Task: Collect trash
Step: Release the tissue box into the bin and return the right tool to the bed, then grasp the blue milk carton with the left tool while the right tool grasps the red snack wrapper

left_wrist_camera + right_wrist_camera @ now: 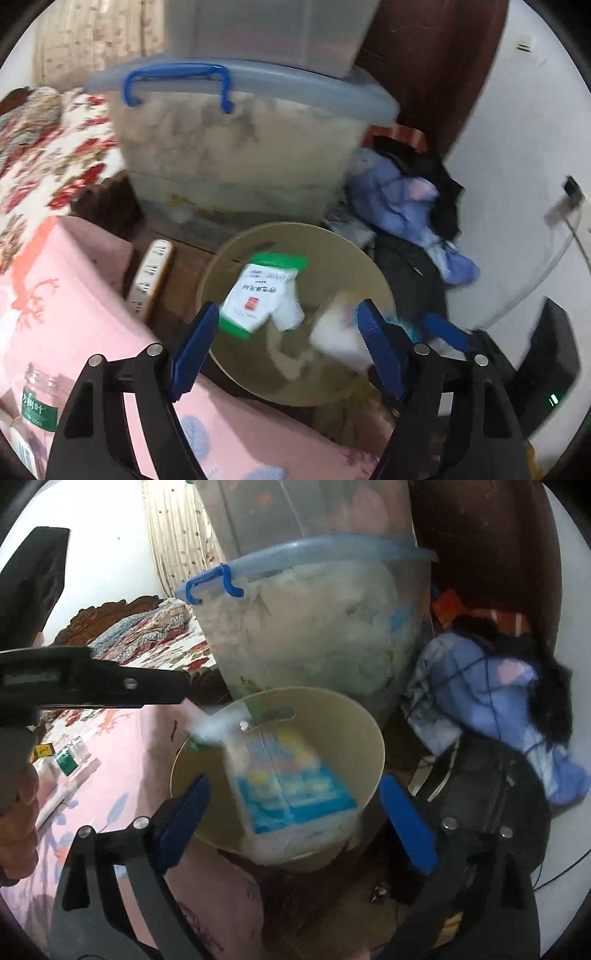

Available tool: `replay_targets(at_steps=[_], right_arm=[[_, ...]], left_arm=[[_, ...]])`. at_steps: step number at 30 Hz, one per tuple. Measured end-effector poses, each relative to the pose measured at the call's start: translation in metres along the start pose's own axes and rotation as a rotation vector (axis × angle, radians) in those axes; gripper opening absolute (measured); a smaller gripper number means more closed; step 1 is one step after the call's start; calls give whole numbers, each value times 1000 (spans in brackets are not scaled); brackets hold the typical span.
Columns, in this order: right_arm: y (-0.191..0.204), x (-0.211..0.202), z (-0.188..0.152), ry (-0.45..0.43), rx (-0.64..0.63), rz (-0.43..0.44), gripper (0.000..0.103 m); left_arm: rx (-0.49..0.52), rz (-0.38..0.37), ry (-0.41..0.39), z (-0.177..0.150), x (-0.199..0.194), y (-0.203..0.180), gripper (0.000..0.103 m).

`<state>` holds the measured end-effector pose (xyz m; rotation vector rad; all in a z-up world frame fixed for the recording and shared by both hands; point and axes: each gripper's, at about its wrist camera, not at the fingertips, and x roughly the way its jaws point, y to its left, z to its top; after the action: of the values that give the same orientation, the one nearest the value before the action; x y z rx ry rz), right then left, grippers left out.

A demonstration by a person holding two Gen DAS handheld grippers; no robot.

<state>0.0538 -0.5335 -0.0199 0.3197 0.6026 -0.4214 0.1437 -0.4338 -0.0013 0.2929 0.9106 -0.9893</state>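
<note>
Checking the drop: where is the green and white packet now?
Left wrist view: the green and white packet is over the beige bin, just ahead of the open left gripper.

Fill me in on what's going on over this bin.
A person is clearing trash with two handheld tongs over a beige bin beside the pink-covered bed. The left tongs stand open, with a green-and-white packet blurred just past them above the bin. The right tongs are open too, and a blue-printed package sits blurred between them over the bin, not gripped.
</note>
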Motion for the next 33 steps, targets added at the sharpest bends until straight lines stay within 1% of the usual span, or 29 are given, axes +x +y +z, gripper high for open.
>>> replay_targets(at_steps=[2, 3, 5, 6, 8, 10, 12, 13, 15, 17, 20, 21, 24, 26, 27, 29, 31, 32, 33], right_arm=[[3, -2, 1, -20, -14, 2, 93], [2, -6, 1, -37, -11, 3, 93], [5, -20, -1, -77, 5, 17, 93], [8, -27, -2, -91, 18, 42, 92], [16, -40, -5, -98, 30, 84, 86], [28, -48, -8, -89, 27, 132, 77], [43, -52, -10, -68, 20, 177, 72], [51, -53, -12, -56, 22, 199, 69], [67, -54, -14, -7, 51, 288, 69], [84, -54, -18, 28, 65, 348, 69], [113, -53, -23, 74, 55, 419, 69], [123, -52, -25, 91, 51, 444, 69], [162, -52, -35, 141, 20, 500, 70], [198, -55, -42, 166, -30, 547, 70], [218, -57, -46, 178, -64, 577, 69], [253, -63, -56, 199, -138, 622, 68], [296, -69, -67, 216, -247, 656, 58], [320, -74, -74, 219, -313, 671, 57], [335, -77, -79, 218, -359, 676, 54]], left_arm=[[-22, 1, 8, -3, -5, 5, 74], [-37, -3, -2, -7, -13, 7, 74], [-33, 2, -43, -18, -34, 9, 74], [-24, 12, -63, -24, -45, 10, 74], [-3, 32, -89, -40, -69, 11, 74], [-5, 33, -98, -56, -88, 16, 74], [-23, 20, -100, -76, -109, 24, 74], [-36, 25, -99, -87, -120, 30, 74], [-66, 27, -96, -107, -138, 42, 74], [-105, 41, -99, -133, -160, 60, 74], [-156, 94, -106, -170, -193, 87, 74], [-176, 129, -114, -184, -208, 99, 74], [-233, 281, -141, -222, -248, 135, 78], [-308, 386, -148, -248, -273, 163, 78], [-348, 417, -153, -259, -283, 175, 78], [-445, 449, -170, -284, -302, 198, 78], [-543, 449, -186, -307, -318, 219, 78], [-579, 449, -189, -315, -323, 228, 78], [-606, 452, -191, -323, -328, 235, 78]])
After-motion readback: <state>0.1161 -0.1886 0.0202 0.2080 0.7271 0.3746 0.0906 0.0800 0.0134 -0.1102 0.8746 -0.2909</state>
